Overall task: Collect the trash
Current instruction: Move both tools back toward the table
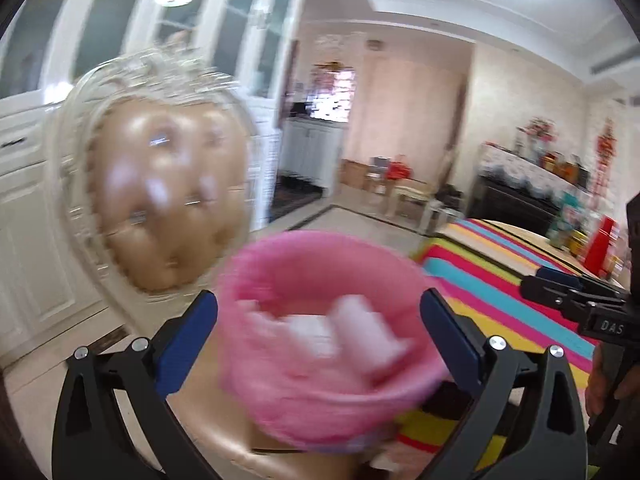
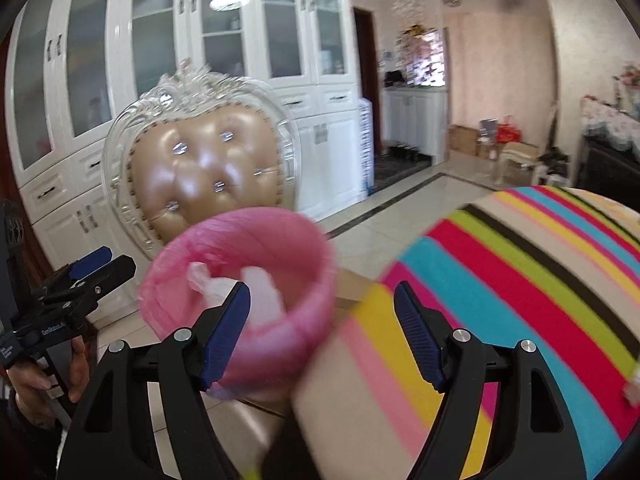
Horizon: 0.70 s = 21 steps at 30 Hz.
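A pink bin lined with a pink bag (image 1: 320, 344) stands on the seat of a tan padded chair (image 1: 168, 204). White crumpled trash (image 1: 352, 332) lies inside it. My left gripper (image 1: 320, 340) is open, its blue pads on either side of the bin without touching it. In the right wrist view the bin (image 2: 240, 292) sits ahead and left of my right gripper (image 2: 322, 328), which is open and empty; the white trash (image 2: 260, 292) shows inside. Each gripper also shows in the other's view: the right (image 1: 576, 296), the left (image 2: 88, 272).
A table with a bright striped cloth (image 2: 500, 280) lies to the right, also in the left wrist view (image 1: 500, 280). White glass-door cabinets (image 2: 180, 60) stand behind the chair. A tiled floor (image 2: 400, 216) leads to a hallway. Boxes stand on the table's far end (image 1: 596, 248).
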Each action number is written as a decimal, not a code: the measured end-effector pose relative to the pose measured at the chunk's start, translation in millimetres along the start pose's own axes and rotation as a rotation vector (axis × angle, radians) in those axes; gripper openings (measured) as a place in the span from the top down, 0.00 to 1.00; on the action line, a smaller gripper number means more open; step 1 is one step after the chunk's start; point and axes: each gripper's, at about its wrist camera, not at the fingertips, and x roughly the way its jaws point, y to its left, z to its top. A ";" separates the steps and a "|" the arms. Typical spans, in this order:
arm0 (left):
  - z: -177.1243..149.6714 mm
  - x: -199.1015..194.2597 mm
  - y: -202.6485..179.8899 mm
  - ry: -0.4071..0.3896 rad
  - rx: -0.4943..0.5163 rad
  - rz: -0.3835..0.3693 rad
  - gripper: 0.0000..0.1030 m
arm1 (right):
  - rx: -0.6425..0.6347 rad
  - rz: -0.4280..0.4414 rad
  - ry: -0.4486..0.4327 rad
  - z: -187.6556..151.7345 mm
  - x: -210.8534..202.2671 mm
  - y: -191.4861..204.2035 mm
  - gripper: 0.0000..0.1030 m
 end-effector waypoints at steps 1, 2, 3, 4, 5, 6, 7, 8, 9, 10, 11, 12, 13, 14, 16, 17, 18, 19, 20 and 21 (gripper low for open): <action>0.8 -1.2 -20.1 -0.005 0.027 -0.038 0.05 | 0.005 -0.025 -0.009 -2.8 -13.1 -9.3 0.30; 1.2 -1.6 -35.6 -0.008 0.048 -0.064 0.05 | 0.015 -0.059 -0.022 -7.3 -30.6 -22.0 0.29; 1.3 -2.3 -51.8 -0.009 0.068 -0.092 0.05 | 0.026 -0.088 -0.033 -12.0 -45.2 -33.5 0.28; 1.2 -2.8 -73.7 -0.004 0.095 -0.133 0.05 | 0.035 -0.110 -0.040 -15.4 -55.7 -42.7 0.27; 0.3 -3.6 -89.9 0.003 0.113 -0.163 0.05 | 0.051 -0.150 -0.049 -22.0 -73.4 -57.8 0.26; 0.0 -5.1 -106.7 0.009 0.131 -0.194 0.05 | 0.066 -0.181 -0.055 -27.8 -87.4 -70.6 0.26; -0.7 -7.0 -128.9 0.014 0.153 -0.235 0.05 | 0.081 -0.207 -0.058 -33.9 -99.9 -82.6 0.26; -1.6 -7.7 -142.8 0.018 0.167 -0.259 0.05 | 0.104 -0.239 -0.061 -41.6 -114.6 -97.6 0.26; -2.9 -8.7 -163.0 0.026 0.186 -0.290 0.05 | 0.123 -0.262 -0.063 -48.3 -125.4 -110.3 0.26; -5.0 -9.5 -181.2 0.036 0.200 -0.315 0.05 | 0.140 -0.284 -0.064 -54.7 -135.7 -121.9 0.26; -6.9 -9.9 -196.6 0.046 0.208 -0.338 0.05 | 0.161 -0.320 -0.063 -64.4 -150.1 -137.9 0.26; -8.4 -9.5 -210.4 0.056 0.213 -0.360 0.05 | 0.173 -0.345 -0.062 -71.1 -158.7 -148.5 0.26; -11.1 -7.7 -231.4 0.078 0.220 -0.392 0.05 | 0.187 -0.367 -0.062 -77.7 -167.6 -158.0 0.26; -14.2 -5.7 -248.1 0.100 0.223 -0.417 0.05 | 0.207 -0.393 -0.057 -86.7 -179.5 -172.5 0.26; -19.3 0.2 -279.1 0.143 0.221 -0.461 0.05 | 0.235 -0.439 -0.047 -101.2 -196.3 -193.6 0.26; -21.9 2.9 -291.8 0.158 0.220 -0.474 0.05 | 0.243 -0.458 -0.044 -107.5 -202.6 -202.6 0.26; -25.2 5.6 -310.3 0.174 0.223 -0.496 0.05 | 0.257 -0.488 -0.042 -116.4 -214.0 -217.6 0.26; -27.2 7.8 -322.4 0.182 0.228 -0.510 0.05 | 0.273 -0.515 -0.040 -123.6 -223.3 -230.7 0.26; -30.8 9.1 -341.9 0.188 0.237 -0.527 0.05 | 0.291 -0.546 -0.039 -131.4 -233.3 -244.9 0.26; -34.3 10.2 -359.9 0.189 0.246 -0.538 0.05 | 0.307 -0.567 -0.038 -136.2 -241.4 -254.8 0.26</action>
